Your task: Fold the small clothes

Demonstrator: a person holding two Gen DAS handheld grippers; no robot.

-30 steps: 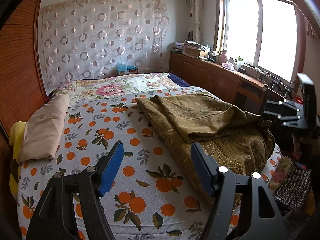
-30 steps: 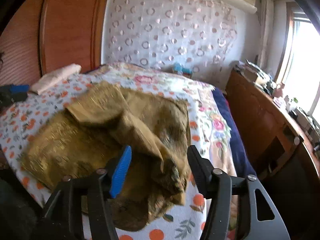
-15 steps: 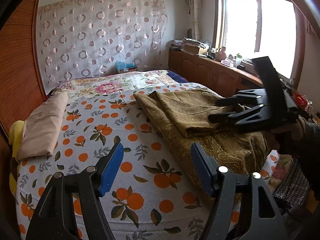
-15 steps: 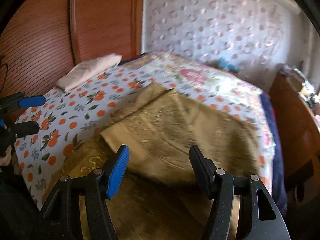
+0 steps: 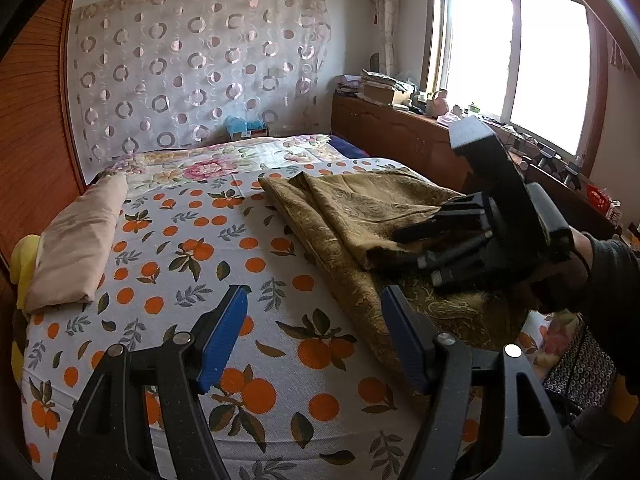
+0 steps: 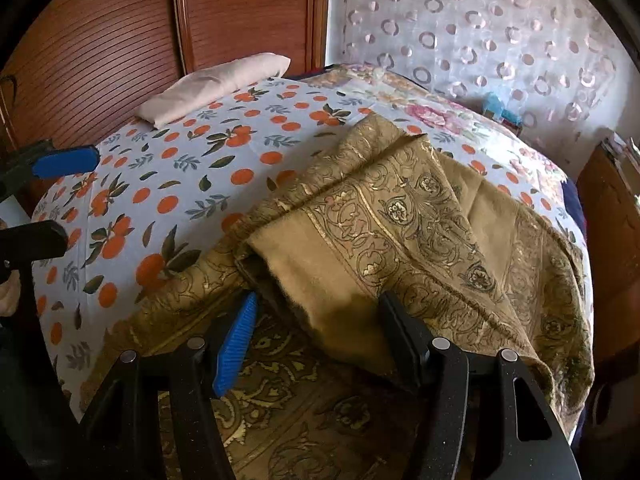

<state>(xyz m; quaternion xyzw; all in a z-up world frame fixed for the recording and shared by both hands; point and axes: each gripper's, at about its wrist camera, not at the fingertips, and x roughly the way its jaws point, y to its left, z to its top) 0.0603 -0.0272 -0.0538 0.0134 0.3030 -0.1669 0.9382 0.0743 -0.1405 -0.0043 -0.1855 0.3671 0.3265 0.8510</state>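
A gold-brown patterned cloth [image 5: 360, 216] lies loosely folded on the right half of the bed, with an upper flap lying over a lower layer [image 6: 400, 220]. My left gripper [image 5: 314, 334] is open and empty above the orange-print sheet, left of the cloth's near edge. My right gripper [image 6: 316, 332] is open, its jaws on either side of the flap's near corner, low over the cloth. The right gripper also shows in the left wrist view [image 5: 420, 234], resting at the flap's edge.
The bed [image 5: 192, 280] has an orange-print sheet. A folded beige pillow [image 5: 76, 248] lies along its left side by the wooden wall. A wooden sideboard [image 5: 400, 140] with clutter stands under the window at the right. My left gripper's fingers [image 6: 64, 162] show at the right wrist view's left edge.
My right gripper has swung in from the right and dropped low onto the cloth, closing on the flap's near corner. My left gripper has stayed nearly still.
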